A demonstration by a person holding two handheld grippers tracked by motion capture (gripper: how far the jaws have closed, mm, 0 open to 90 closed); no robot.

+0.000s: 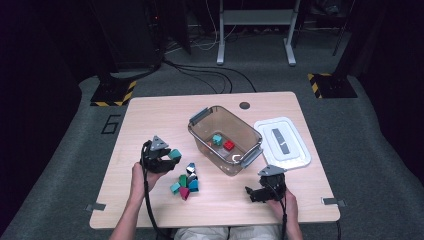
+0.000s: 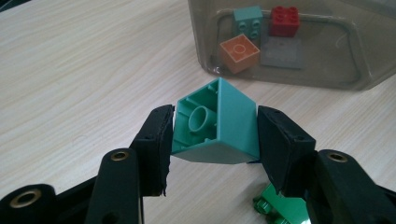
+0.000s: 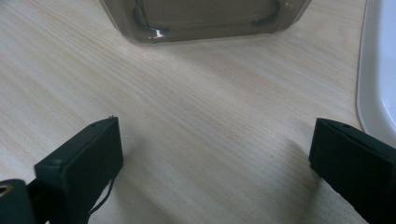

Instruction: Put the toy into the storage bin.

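- Teal plastic building block [image 2: 219, 123] sits clamped between the left gripper [image 2: 212, 135] pads, lifted off the table near the clear plastic bin [image 1: 225, 137].
- Right gripper [image 3: 215, 154] rests beside that bin, jaws wide, nothing between them.

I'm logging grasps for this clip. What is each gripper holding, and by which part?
The left gripper clamps a teal brick by two opposite side walls, hollow underside facing the camera. The right gripper stands open and holds nothing.

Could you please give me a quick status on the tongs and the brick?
Left tongs shut on teal brick, off the table. Right tongs open, empty. Bin ahead, lid off, path clear.
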